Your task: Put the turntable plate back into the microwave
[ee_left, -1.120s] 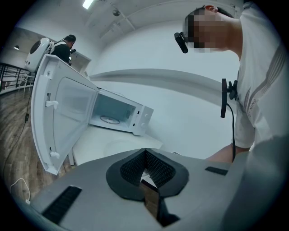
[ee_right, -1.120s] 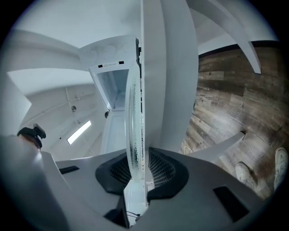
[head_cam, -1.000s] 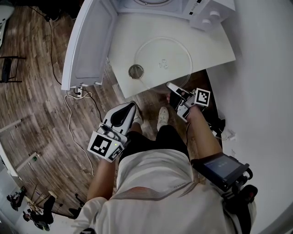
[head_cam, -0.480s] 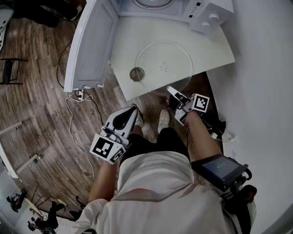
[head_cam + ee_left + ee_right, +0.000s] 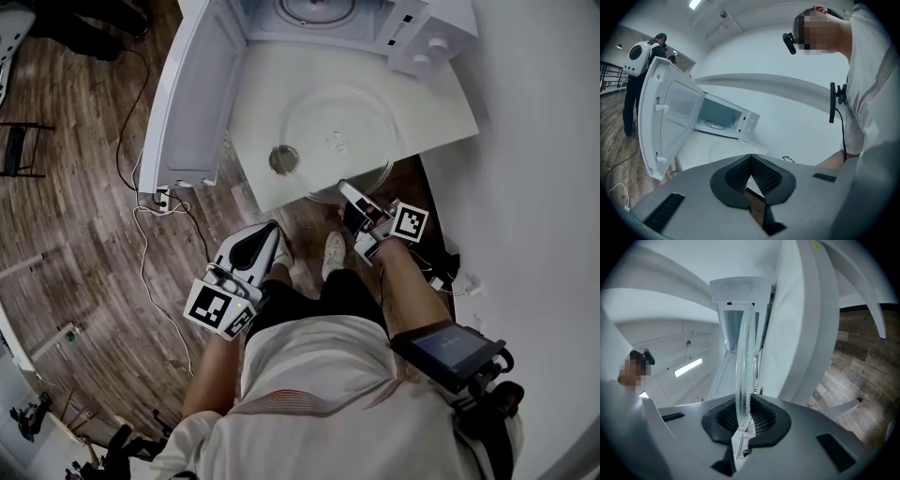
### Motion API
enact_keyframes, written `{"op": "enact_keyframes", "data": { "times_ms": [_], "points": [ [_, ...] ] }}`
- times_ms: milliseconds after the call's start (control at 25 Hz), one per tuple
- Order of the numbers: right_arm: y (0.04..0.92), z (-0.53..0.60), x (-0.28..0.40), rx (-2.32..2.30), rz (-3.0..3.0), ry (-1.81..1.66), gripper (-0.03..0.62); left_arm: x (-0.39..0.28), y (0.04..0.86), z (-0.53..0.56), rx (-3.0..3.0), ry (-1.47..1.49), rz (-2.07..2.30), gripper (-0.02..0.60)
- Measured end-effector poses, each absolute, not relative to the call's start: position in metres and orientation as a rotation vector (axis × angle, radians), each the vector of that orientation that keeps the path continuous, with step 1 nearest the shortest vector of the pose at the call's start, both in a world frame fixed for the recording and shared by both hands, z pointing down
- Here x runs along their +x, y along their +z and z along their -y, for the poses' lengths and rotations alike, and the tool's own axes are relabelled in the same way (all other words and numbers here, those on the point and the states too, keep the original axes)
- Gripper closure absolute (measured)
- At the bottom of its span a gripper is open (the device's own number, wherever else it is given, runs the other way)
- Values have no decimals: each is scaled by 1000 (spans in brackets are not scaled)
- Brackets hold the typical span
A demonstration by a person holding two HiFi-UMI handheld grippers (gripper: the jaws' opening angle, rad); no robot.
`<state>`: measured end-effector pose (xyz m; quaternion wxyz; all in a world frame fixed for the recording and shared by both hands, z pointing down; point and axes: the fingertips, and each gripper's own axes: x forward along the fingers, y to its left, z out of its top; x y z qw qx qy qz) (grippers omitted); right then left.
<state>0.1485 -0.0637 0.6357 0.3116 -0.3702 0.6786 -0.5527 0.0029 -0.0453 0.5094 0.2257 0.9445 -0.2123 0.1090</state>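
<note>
Turntable plate (image 5: 339,131), a clear glass disc, is lying on the white table (image 5: 441,98) just in front of the microwave (image 5: 417,33), with its near edge hanging out past the table's front edge. The right gripper (image 5: 347,190) is reaching in level at that edge and pinching the rim. Its jaws have just been closing, and the right gripper view is showing the glass edge-on between the ribbed pads (image 5: 761,420), which are pressing on it from both sides. Whether the near edge is already clear of the tabletop is hard to tell. The left gripper (image 5: 269,230) is hanging near the person's legs, well apart from the plate, with its jaws together and nothing between them. The microwave door (image 5: 192,94) is standing wide open to the left, and the cavity is showing at the top of the head view. A small round object (image 5: 283,159) is sitting at the plate's left edge; whether it is touching the glass is unclear. Judging by this, the grasp is being secured and the lift is about to start. The next move is likely calling for raising the plate flat, carrying it forward through the opening beside the door, and lowering it centred on the cavity floor. A one-sided grip on heavy glass is risking a tip or a slip.
</note>
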Motion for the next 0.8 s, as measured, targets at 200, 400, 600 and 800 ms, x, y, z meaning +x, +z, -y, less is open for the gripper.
{"op": "enact_keyframes", "data": {
  "times_ms": [200,400,600,800],
  "points": [
    [604,70,144,-974,-1802,-1395,565,0,499,57,2630,257,583,571],
    [574,75,132,-997,-1761,-1353,565,-11,482,67,2692,273,564,572],
    [557,81,121,-1056,-1692,-1308,565,-21,454,79,2802,246,516,572],
    [538,89,116,-1104,-1634,-1249,565,-34,429,89,2853,180,418,572]
  ]
}}
